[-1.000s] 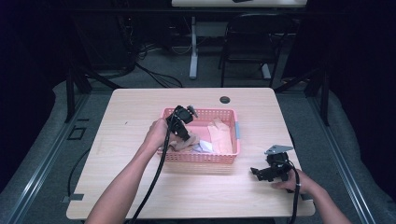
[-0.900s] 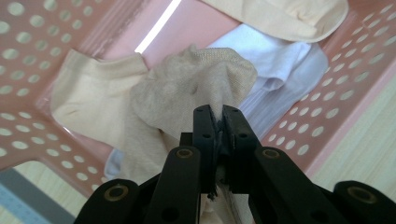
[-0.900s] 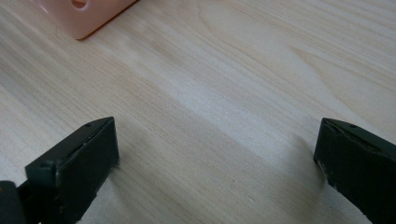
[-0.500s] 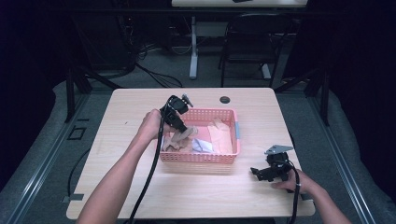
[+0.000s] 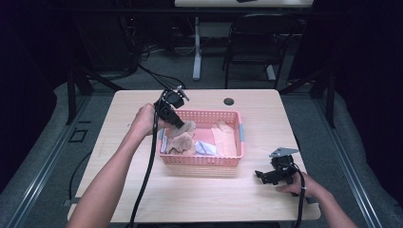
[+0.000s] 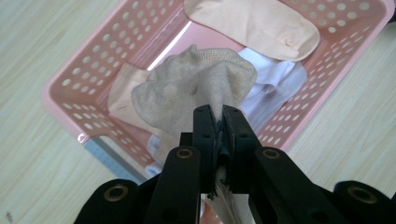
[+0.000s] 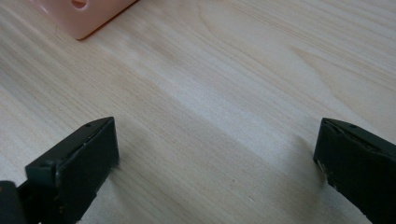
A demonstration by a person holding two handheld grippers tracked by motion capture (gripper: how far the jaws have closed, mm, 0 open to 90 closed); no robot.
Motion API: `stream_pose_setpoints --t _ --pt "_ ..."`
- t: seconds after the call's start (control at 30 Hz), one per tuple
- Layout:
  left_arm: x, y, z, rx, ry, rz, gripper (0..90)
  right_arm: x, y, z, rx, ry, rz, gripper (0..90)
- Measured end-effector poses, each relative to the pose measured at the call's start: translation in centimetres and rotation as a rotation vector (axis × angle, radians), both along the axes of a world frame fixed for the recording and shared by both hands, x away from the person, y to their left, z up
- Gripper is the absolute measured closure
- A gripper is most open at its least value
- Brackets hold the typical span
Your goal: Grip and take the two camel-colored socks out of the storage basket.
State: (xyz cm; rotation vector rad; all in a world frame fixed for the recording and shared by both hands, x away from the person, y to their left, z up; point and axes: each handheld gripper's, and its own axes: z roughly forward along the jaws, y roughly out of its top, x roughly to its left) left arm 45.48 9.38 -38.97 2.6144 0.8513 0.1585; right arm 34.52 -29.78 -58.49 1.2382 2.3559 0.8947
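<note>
Pinched between the closed jaws of the left gripper (image 6: 216, 128), a beige knitted sock (image 6: 196, 88) was held up above the left part of the pink perforated basket (image 5: 240, 133), its loose end bunched and hanging toward the contents. In the high view the left gripper (image 5: 177, 121) was seen over the basket's left rim, gripped by the left hand (image 5: 142, 121), with its black cable (image 5: 147, 175) trailing down along the forearm. Inside the basket, a peach-coloured sock (image 6: 254, 25) was laid flat toward the far side, a white cloth (image 6: 275, 81) was partly covered by the raised sock, and another peach piece (image 6: 120, 91) was pressed against the basket's wall beneath it. A pale blue tab (image 6: 109, 158) was visible on the basket's outer rim.

The right gripper (image 5: 273, 175) was rested on the wooden table (image 5: 199, 199), near the basket's front right corner but apart from it, with the right hand (image 5: 297, 183) behind it. In the right gripper view its jaws stood wide apart over bare wood, nothing between them, and a corner of the basket (image 7: 84, 14) was seen at the upper left. A dark round hole (image 5: 229, 101) was set in the tabletop beyond the basket, and a black chair (image 5: 252, 47) stood on the floor past the table.
</note>
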Motion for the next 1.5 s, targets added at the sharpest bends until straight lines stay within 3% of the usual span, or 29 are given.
stream_pose_setpoints --t 0.2,0.47,0.83,1.5 --pt "-0.2 1.3 1.4 -0.008 -0.025 0.022 84.4 0.0 0.0 0.0 0.000 0.000 0.000 0.0" --pt "-0.4 3.5 2.2 -0.018 -0.044 0.061 84.4 0.0 0.0 0.0 0.000 0.000 0.000 0.0" --pt "-0.6 6.6 2.6 -0.040 -0.057 0.126 84.4 0.0 0.0 0.0 0.001 0.000 -0.001 0.0" --pt "-1.0 11.7 2.9 -0.038 -0.055 0.223 84.4 0.0 0.0 0.0 0.004 0.004 0.000 0.0"
